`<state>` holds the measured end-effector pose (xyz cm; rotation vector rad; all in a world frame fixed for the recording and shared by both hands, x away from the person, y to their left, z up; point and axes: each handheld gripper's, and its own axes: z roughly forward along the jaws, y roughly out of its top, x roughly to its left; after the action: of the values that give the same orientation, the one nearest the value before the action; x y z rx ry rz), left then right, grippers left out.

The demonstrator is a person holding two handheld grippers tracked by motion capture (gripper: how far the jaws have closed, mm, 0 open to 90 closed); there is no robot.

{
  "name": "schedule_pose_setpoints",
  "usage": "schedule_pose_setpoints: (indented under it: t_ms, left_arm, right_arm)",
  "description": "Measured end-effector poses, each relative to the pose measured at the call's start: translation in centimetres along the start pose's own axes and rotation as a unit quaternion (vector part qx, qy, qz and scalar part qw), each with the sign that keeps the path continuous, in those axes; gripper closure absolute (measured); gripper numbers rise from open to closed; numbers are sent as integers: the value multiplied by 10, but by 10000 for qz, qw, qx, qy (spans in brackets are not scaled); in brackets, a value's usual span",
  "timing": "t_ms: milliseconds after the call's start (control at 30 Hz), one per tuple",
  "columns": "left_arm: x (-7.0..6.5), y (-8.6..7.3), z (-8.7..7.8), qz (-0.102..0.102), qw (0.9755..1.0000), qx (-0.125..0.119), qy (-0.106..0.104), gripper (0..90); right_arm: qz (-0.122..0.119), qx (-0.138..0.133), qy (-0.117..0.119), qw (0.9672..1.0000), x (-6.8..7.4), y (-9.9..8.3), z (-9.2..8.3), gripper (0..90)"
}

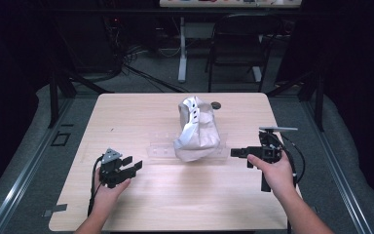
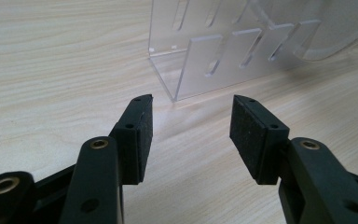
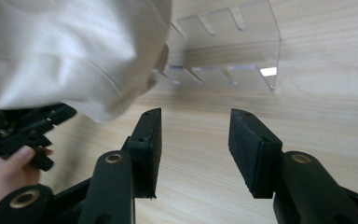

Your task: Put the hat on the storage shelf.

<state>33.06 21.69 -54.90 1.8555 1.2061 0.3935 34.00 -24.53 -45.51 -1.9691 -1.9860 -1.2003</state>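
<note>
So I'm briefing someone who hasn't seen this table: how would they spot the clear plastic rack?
On the wooden table, look at the middle, under the crumpled whitish cloth bundle. The clear plastic rack lies flat beneath it, sticking out both sides between the two claws. It alone is see-through, with slotted dividers.

The high view looks forward and down from above the tabletop's (image 1: 126, 112) near edge, taking in all four edges and the floor beyond the far one. The left gripper view sits low, just over the wood, facing along its own jaws at the clear slotted acrylic rack (image 2: 223, 51) close ahead. The right gripper view, equally low and rolled sideways, faces the same rack (image 3: 228, 51) from its other end, with the beige cap (image 3: 70, 51) close. All three views share the rack at the tabletop's middle.
</note>
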Motion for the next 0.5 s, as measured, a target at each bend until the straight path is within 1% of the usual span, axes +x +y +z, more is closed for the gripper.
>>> schedule_pose_setpoints:
  t_ms: [67,100,133,200,367,400,433,500]
  left_arm:
    - [1,0,-1,-8,10000,3,-14,497]
    - [1,0,-1,-36,10000,-13,-8,497]
    - [2,0,0,-56,10000,-50,19,497]
    - [3,0,0,-65,10000,-27,7,497]
    - [2,-1,1,-59,10000,6,-2,497]
    - [2,-1,1,-43,10000,55,-12,497]
    - [1,-2,1,-56,10000,18,-4,497]
    - [-1,-3,2,-39,10000,41,-36,497]
  right_arm:
    - [-10,-9,-22,10000,-5,-7,4,548]
    - [-16,22,-28,10000,-7,-11,5,548]
    - [-18,-4,-34,10000,-9,-15,7,548]
    - [-117,-19,-78,9999,-13,-22,10,546]
    - [-270,-175,-135,9994,-20,-40,19,542]
    - [-273,-230,-139,9993,-22,-43,20,542]
    - [-290,-264,-142,9991,-24,-47,21,542]
    - [-315,-344,-179,9988,-28,-53,23,539]
